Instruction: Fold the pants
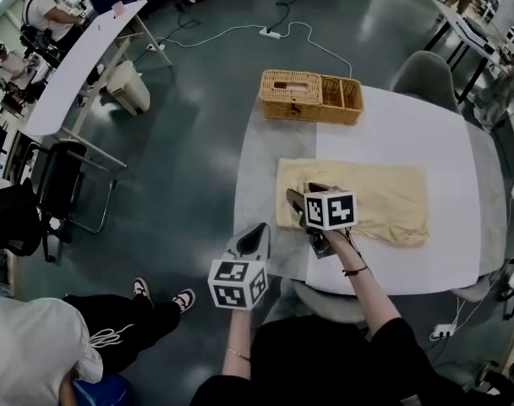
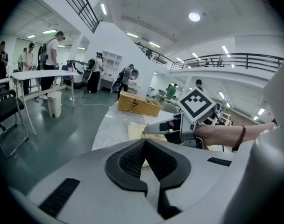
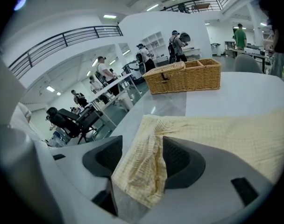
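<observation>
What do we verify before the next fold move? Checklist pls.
1. Right gripper gripping pants: ok, cloth bunched between its jaws.
2. Left gripper free: ok, jaws together, nothing in them.
3. Left gripper on cloth: not ok, it hangs by the table's near-left edge.
4. Wicker basket clear of pants: ok, apart at far edge.
5. Lower layers aligned: cannot tell.

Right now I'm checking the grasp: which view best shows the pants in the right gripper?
The right gripper view: the yellow pants bunch between the jaws of the right gripper. The head view shows them spread on the table, the grasp itself hidden. The left gripper view shows only a corner.
</observation>
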The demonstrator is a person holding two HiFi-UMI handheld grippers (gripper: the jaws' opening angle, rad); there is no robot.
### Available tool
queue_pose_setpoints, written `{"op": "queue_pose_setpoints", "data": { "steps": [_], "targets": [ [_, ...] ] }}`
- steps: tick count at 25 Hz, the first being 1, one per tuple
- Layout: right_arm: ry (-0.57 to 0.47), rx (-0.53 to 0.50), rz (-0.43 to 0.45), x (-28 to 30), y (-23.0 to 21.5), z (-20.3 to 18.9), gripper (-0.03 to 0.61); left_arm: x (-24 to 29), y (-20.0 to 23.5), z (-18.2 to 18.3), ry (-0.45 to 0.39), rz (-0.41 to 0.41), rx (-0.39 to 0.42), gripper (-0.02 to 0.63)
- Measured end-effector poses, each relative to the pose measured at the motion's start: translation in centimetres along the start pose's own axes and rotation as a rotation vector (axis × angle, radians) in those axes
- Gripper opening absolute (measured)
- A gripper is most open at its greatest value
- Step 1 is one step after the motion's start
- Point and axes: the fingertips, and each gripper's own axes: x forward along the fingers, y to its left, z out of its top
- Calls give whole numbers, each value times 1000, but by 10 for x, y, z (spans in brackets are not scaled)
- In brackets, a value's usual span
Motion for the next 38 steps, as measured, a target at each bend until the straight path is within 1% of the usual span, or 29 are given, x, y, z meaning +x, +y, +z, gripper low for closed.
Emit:
{"op": "queue_pose_setpoints", "data": {
  "steps": [5, 7, 8, 9, 10, 12, 15, 25, 38],
  "targets": [
    [-114, 110, 178, -28, 9, 13, 227, 5, -14, 11, -6, -24, 27, 8],
    [-135, 128, 222, -40, 6, 14, 224, 9, -21, 15, -6, -32, 39, 8],
    [-141, 126, 233, -46, 3, 13, 208, 11, -25, 16, -5, -36, 45, 8],
    [-148, 119, 237, -53, 0, 13, 147, 13, -29, 18, -4, -40, 50, 8],
    [-155, 108, 237, -59, -4, 13, 104, 14, -34, 19, -3, -45, 55, 8],
    [-167, 87, 229, -74, -13, 12, 48, 18, -45, 22, 0, -56, 66, 8],
    [-184, 71, 196, -92, -33, 10, 23, 26, -62, 22, 7, -72, 79, 8],
    [-229, 82, 90, -153, -113, -4, 15, 58, -117, 26, 4, -110, 107, 8],
    [-260, 177, -36, -209, -213, -30, 15, 103, -185, 18, 52, -180, 154, 8]
  ]
}}
